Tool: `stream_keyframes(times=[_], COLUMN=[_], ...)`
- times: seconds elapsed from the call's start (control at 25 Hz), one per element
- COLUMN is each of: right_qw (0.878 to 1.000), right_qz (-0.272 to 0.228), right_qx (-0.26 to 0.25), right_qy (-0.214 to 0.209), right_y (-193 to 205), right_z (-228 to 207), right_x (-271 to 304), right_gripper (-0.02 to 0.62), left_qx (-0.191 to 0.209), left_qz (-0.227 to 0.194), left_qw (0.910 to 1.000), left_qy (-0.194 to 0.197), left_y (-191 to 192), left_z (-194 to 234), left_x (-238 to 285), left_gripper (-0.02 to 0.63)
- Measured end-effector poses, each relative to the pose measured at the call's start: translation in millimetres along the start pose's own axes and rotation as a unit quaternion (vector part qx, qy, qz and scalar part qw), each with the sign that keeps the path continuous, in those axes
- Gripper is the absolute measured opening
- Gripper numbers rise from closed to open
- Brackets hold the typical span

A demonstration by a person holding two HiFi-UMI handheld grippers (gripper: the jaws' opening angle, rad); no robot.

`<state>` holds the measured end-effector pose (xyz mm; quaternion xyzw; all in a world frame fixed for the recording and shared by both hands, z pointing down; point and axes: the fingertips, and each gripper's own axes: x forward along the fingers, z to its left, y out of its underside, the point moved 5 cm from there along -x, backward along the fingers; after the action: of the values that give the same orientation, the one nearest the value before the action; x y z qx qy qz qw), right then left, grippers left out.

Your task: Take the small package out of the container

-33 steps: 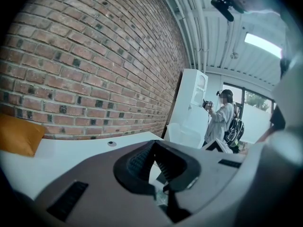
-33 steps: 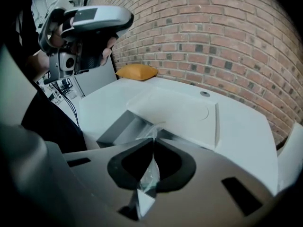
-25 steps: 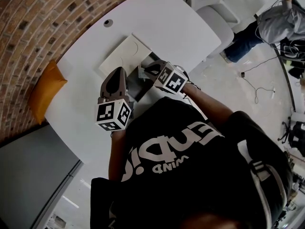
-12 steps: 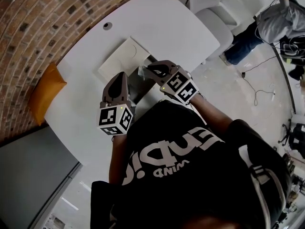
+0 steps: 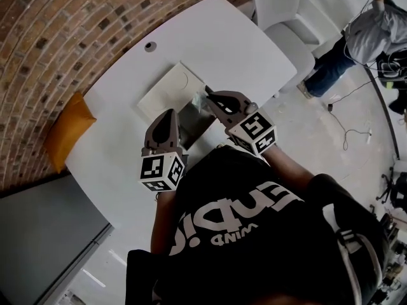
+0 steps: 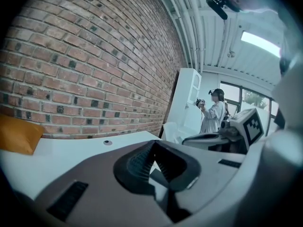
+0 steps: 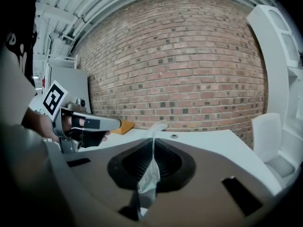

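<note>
1. The right gripper (image 5: pixel 210 96) is clamped shut on the small package (image 7: pixel 148 176), a thin, crinkled, silvery sachet. The sachet sits edge-on between the jaws, which suits something so flat and limp.
2. The package hangs in the air over the far right corner of the dark open container (image 5: pixel 193 117), not down inside it. I judge it to be clear of the container already.
3. The package's long axis runs along the jaws. Its free end pokes out past the tips and points forward and slightly up, toward the brick wall (image 7: pixel 189 70).
4. The left gripper (image 6: pixel 154 143) sits low at the container's near left edge with its jaw tips drawn together. It is probably there to steady the container, though I cannot tell whether any rim is caught between them.
5. A pale flat panel (image 5: pixel 166 84), likely the lid, lies on the white table (image 5: pixel 114 132) on the far side of the container, leaving the opening free.
</note>
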<state>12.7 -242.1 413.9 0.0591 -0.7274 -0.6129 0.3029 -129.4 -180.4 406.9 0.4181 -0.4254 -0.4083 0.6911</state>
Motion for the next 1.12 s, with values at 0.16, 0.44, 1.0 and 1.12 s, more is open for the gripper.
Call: stream_keyframes(times=[0.16,0.44,1.0,1.12], right_qw=[0.999,0.995,0.992,0.991], right_qz=[-0.046,-0.085,-0.104,-0.109], right_qx=[0.017,0.042,0.044,0.046], right_qy=[0.015,0.034,0.063,0.063], right_y=[-6,-4,0,-1], right_z=[-4,-12,-7,-6], right_x=[-12,-27,-36,-38], right_gripper=[0.009,0.009,0.009,0.009], left_qx=[0.002,0.013,0.020,0.020], left_qz=[-0.004,-0.014,-0.020,-0.022], left_qw=[1.0000,0.9997,0.9995,0.9995], left_qy=[-0.001,-0.012,-0.012,-0.012], left_y=[-2,-6,-2,-2], left_z=[-2,0,-4,-5], left_x=[-4,-10,-18,-19], left_gripper=[0.008,0.008,0.008,0.008])
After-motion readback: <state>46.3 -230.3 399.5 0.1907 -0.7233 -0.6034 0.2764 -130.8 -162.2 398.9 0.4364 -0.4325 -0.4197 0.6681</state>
